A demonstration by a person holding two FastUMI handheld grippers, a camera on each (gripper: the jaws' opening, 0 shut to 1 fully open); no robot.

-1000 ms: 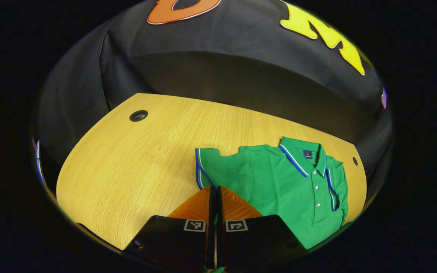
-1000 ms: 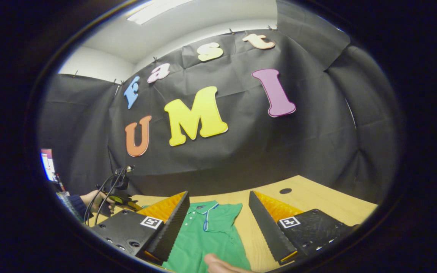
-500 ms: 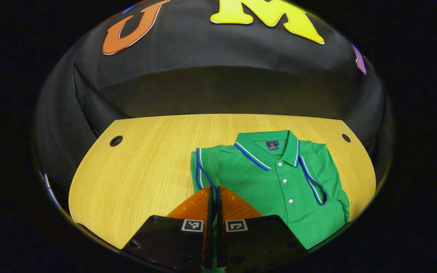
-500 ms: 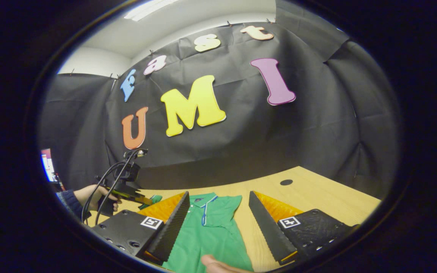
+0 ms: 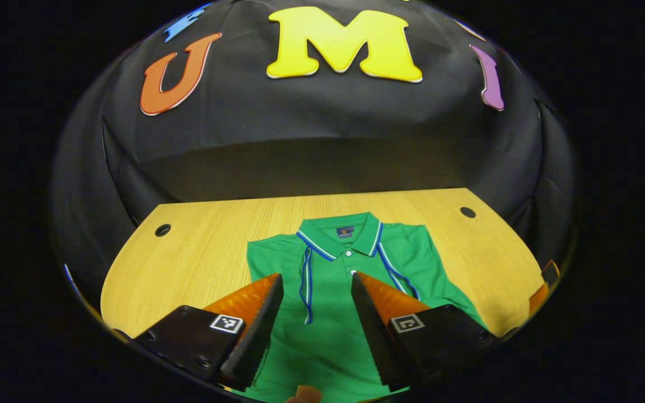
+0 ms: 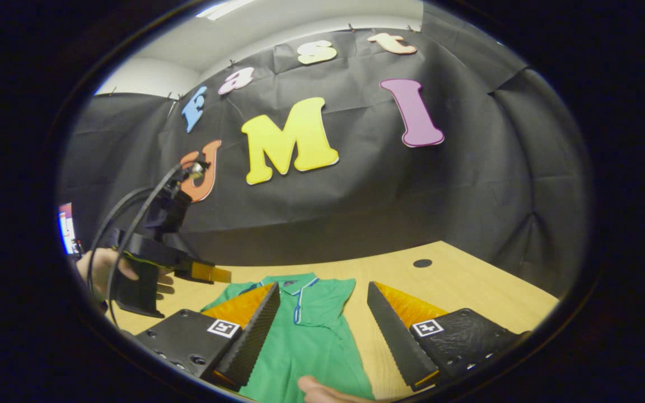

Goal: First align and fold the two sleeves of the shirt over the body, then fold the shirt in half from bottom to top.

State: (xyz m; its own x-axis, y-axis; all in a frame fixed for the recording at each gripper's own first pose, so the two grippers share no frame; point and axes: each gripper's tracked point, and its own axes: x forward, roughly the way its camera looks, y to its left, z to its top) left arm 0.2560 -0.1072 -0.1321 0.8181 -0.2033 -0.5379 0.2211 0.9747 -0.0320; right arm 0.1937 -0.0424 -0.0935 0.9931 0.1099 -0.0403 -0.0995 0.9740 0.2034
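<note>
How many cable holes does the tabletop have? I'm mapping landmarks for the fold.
2 in the left gripper view: one hole near the table's far left corner, the other hole near its far right corner, either side of the green shirt. Nearer ones may be hidden.

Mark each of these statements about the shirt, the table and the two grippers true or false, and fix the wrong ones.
1. The left gripper is open. True.
2. The shirt is red. False: it is green with blue and white trim.
3. Both sleeves lie folded over the shirt's body. True.
4. The right gripper is shut on the collar. False: it is open, holding nothing.
5. The shirt lies on a wooden table. True.
</note>
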